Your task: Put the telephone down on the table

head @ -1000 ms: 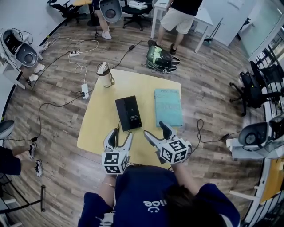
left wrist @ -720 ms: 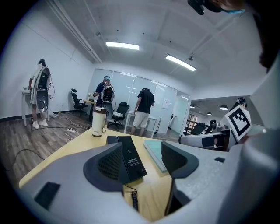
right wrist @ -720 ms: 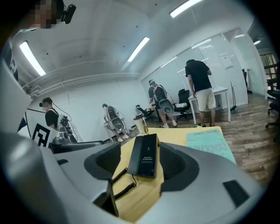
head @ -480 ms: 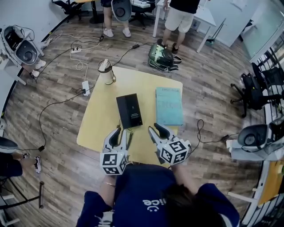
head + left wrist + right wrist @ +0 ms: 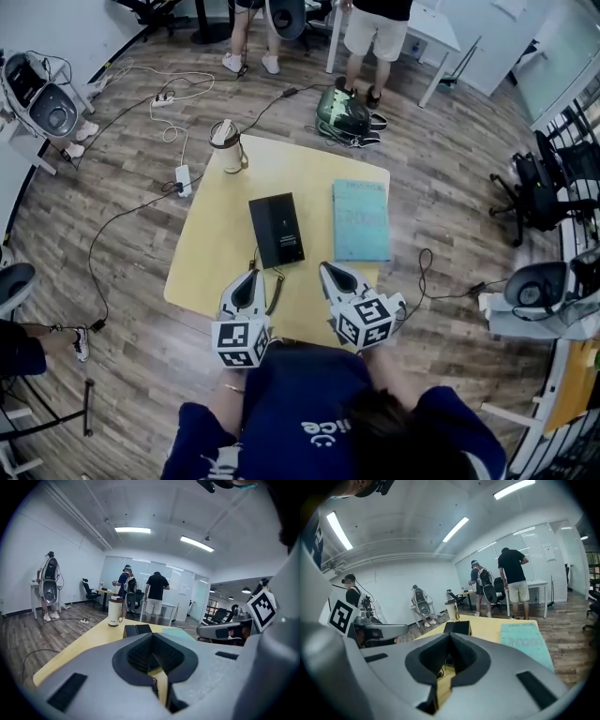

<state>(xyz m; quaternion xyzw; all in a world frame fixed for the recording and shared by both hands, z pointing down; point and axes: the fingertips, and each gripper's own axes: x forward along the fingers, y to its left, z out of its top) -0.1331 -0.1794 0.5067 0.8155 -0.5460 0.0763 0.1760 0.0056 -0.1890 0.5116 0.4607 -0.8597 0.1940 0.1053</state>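
Observation:
The black telephone (image 5: 277,231) lies flat in the middle of the yellow table (image 5: 217,239), its coiled cord (image 5: 275,291) trailing toward the near edge. My left gripper (image 5: 250,277) hovers over the table's near edge, just left of the cord, shut with nothing in it. My right gripper (image 5: 330,270) is beside it to the right, also shut and empty. In the left gripper view the closed jaws (image 5: 152,635) point at the telephone (image 5: 137,630) ahead. The right gripper view shows the same: closed jaws (image 5: 450,637) and the telephone (image 5: 457,627) beyond them.
A teal book (image 5: 361,220) lies right of the telephone. A white lidded mug (image 5: 225,147) stands at the far left corner. On the floor past the table are a backpack (image 5: 343,114), cables and a power strip (image 5: 183,176). People stand by desks at the back.
Both grippers have gone from wide open to shut, with nothing taken between the jaws. They stay near the table's front edge. The telephone has not moved.

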